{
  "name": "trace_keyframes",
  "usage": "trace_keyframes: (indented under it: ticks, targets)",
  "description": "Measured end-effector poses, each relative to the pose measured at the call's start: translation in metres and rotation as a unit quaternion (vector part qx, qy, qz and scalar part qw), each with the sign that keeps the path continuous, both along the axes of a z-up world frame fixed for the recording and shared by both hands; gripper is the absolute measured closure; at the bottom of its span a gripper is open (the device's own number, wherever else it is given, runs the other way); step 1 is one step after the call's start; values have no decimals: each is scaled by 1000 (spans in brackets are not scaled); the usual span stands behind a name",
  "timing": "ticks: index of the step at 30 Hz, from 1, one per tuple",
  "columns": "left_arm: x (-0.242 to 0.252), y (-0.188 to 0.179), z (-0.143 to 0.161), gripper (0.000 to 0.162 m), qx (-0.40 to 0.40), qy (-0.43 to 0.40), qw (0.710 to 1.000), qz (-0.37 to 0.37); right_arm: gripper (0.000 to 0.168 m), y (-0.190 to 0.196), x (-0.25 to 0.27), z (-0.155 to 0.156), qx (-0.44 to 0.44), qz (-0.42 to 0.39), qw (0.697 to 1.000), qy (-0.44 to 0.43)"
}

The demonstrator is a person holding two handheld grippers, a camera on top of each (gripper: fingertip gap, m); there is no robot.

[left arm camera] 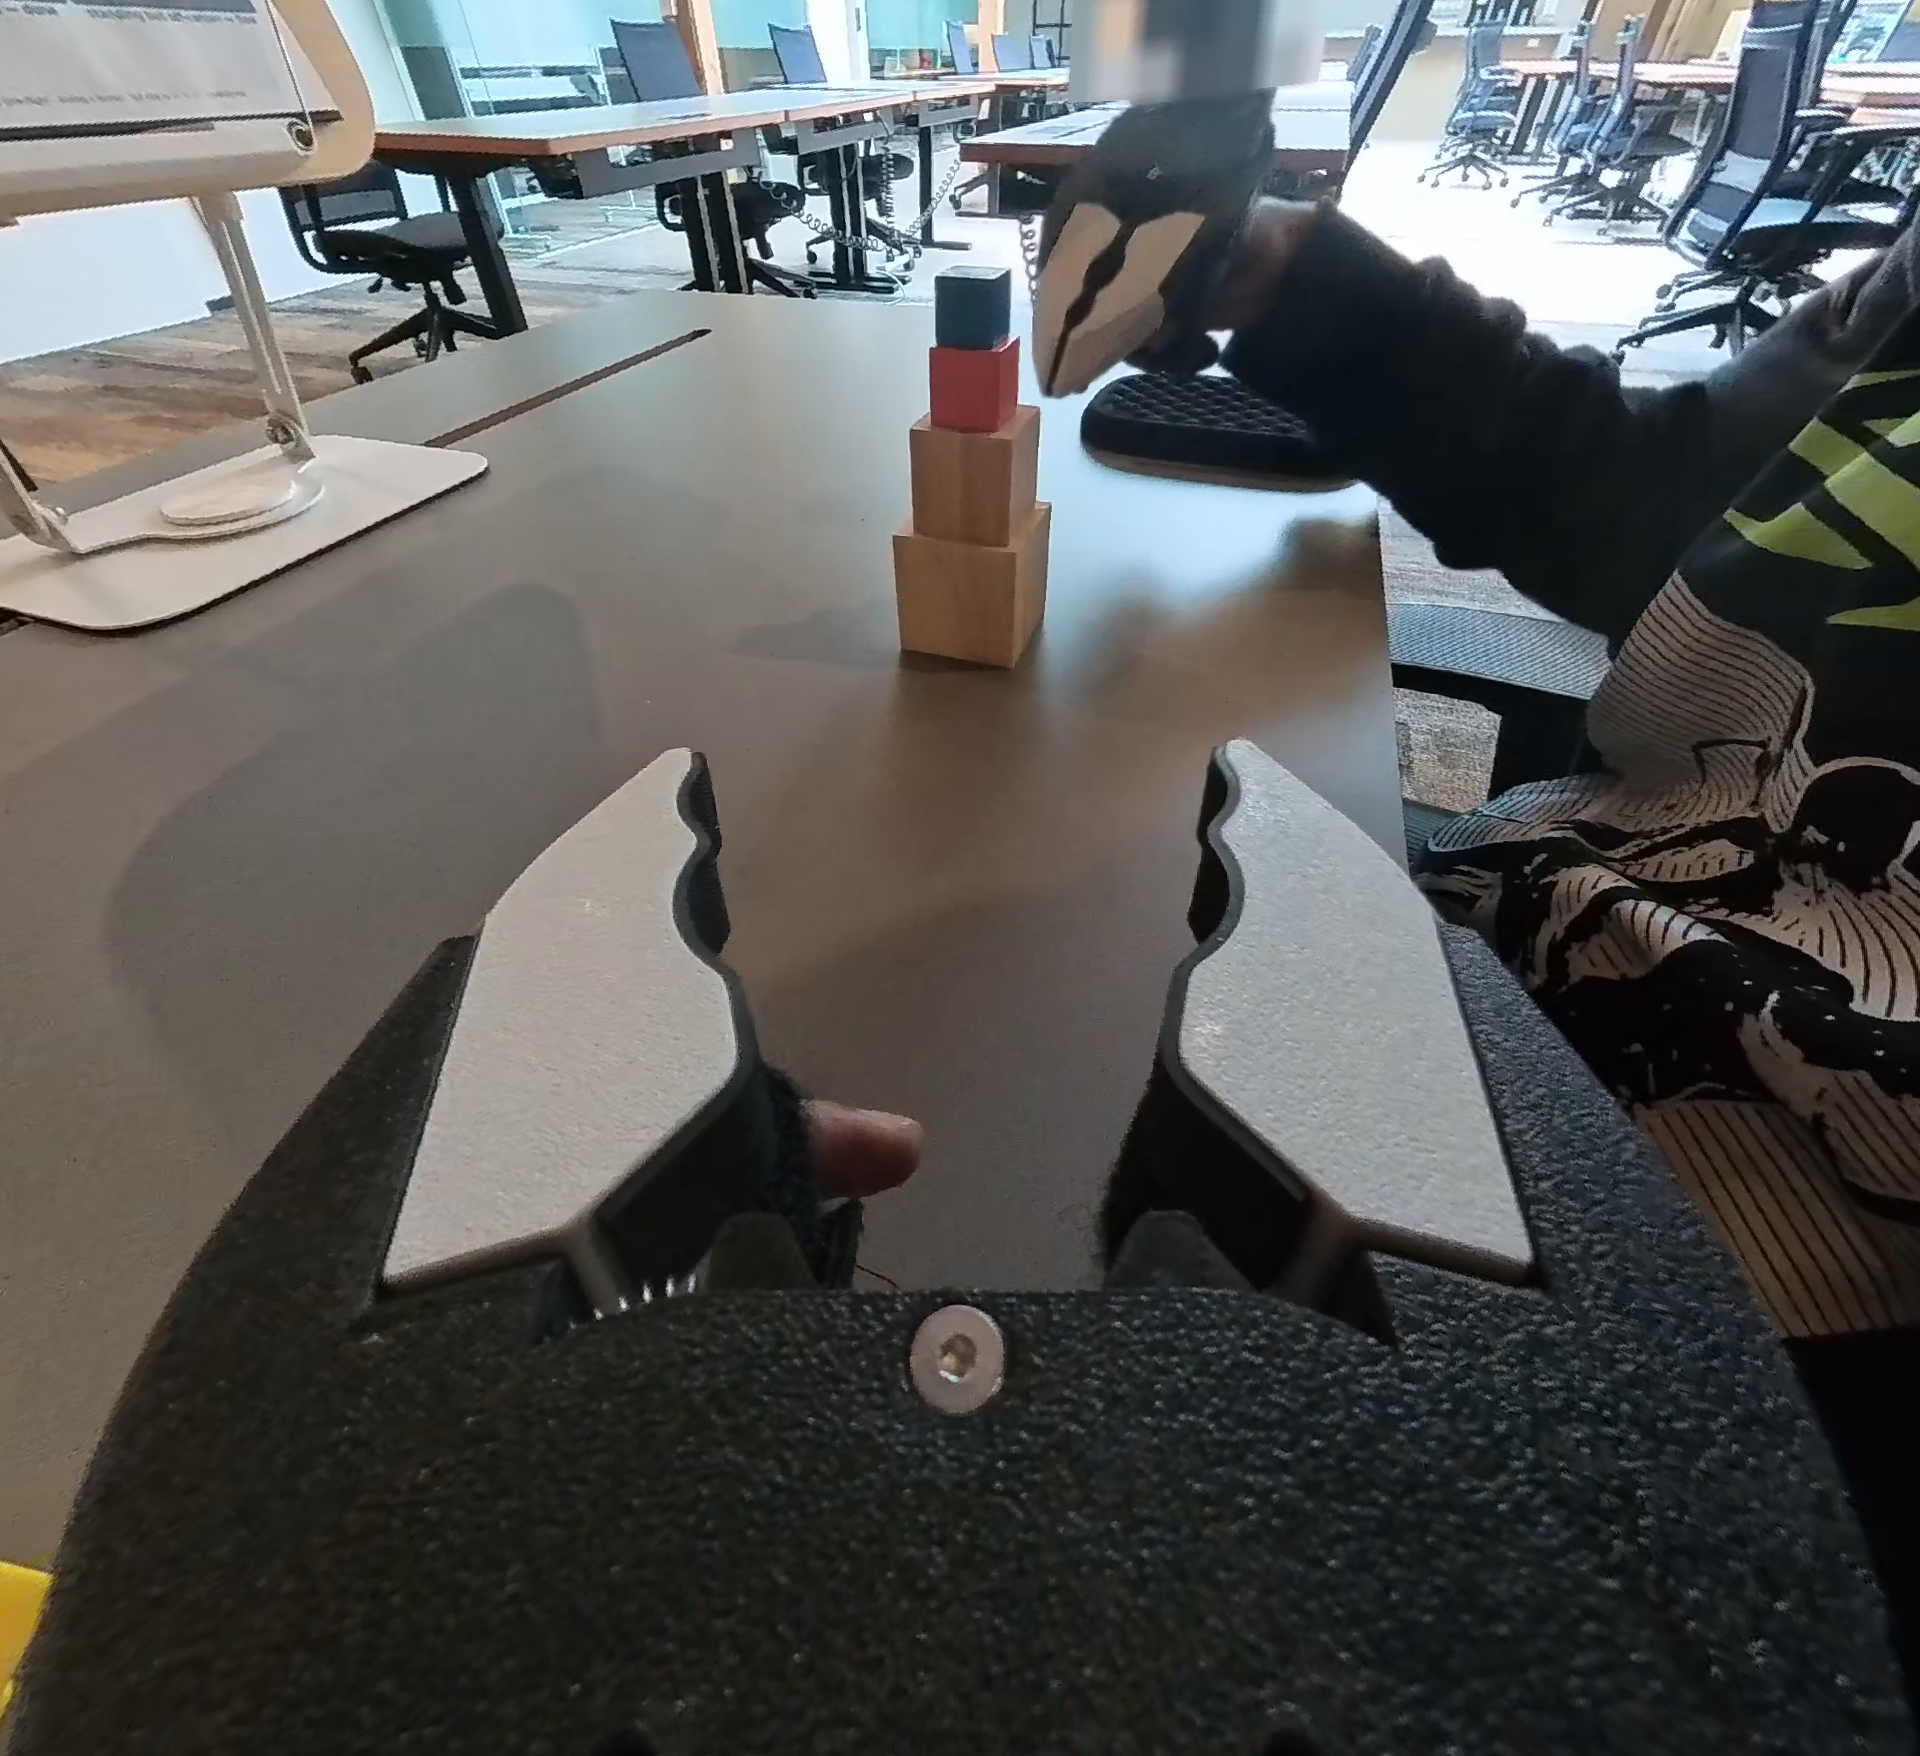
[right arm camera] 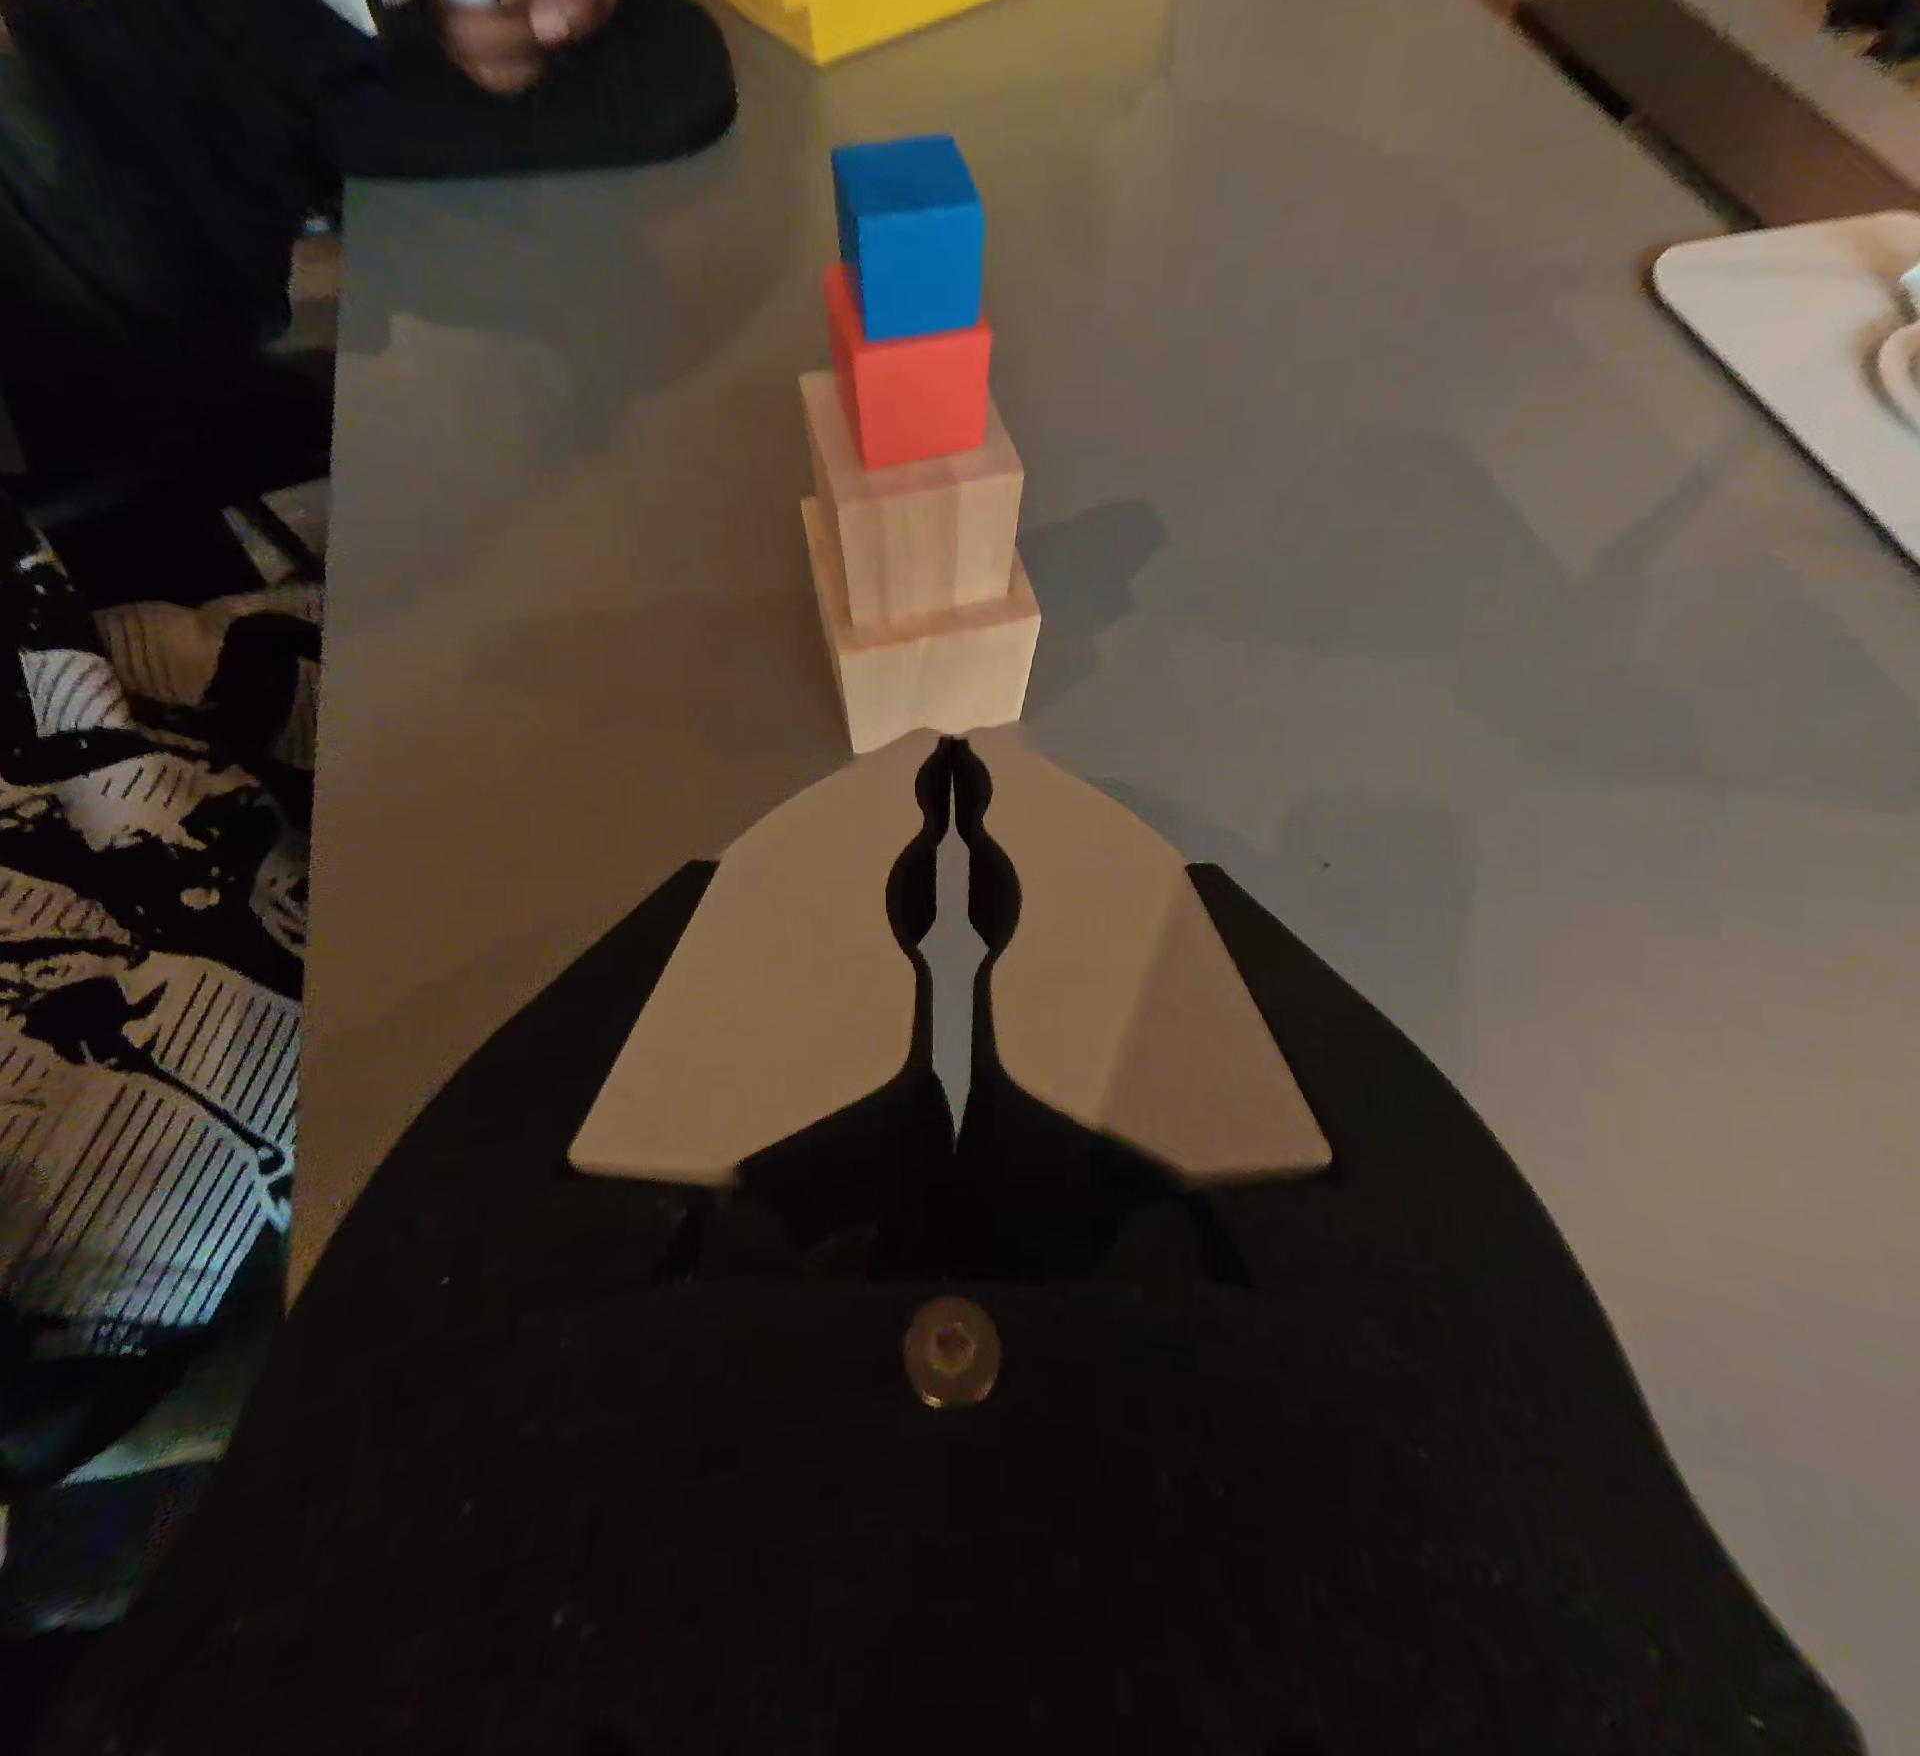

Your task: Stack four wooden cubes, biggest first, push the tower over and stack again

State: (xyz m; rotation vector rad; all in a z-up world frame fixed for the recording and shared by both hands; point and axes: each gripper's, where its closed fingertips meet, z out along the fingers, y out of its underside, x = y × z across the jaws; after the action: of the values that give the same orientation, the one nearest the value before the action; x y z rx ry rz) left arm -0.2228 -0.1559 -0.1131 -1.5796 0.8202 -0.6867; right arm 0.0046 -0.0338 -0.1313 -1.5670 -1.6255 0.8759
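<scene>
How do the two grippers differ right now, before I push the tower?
The left gripper is open, its fingers spread wide; the right gripper is shut, fingertips together. The left hangs back from the tower, low over the table; the right sits close beside it, in the left wrist view level with the red cube. Neither holds anything, and both point at the tower.

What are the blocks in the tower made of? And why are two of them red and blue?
The two lower cubes look like bare, pale wood: faint grain lines show on their sides. The red cube and the blue cube on top are probably wood too, under flat, matte paint that hides any grain.
</scene>
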Motion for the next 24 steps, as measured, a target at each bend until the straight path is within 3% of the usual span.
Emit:
trace_keyframes:
  ticks: [6, 12, 19, 24]
  targets:
    - [0, 0, 0, 74, 2, 0, 1000, 0, 168, -4, -5, -20, 31, 29, 990, -132]
    - [0, 0, 1, 75, 2, 0, 1000, 0, 166, -12, -14, -21, 94, 87, 956, -265]
    - [0, 0, 1, 75, 6, -2, 1000, 1, 166, -11, -26, -15, 144, 153, 914, -347]
    - [0, -1, 2, 75, 8, -1, 1000, 0, 166, -11, -42, -15, 159, 177, 905, -354]
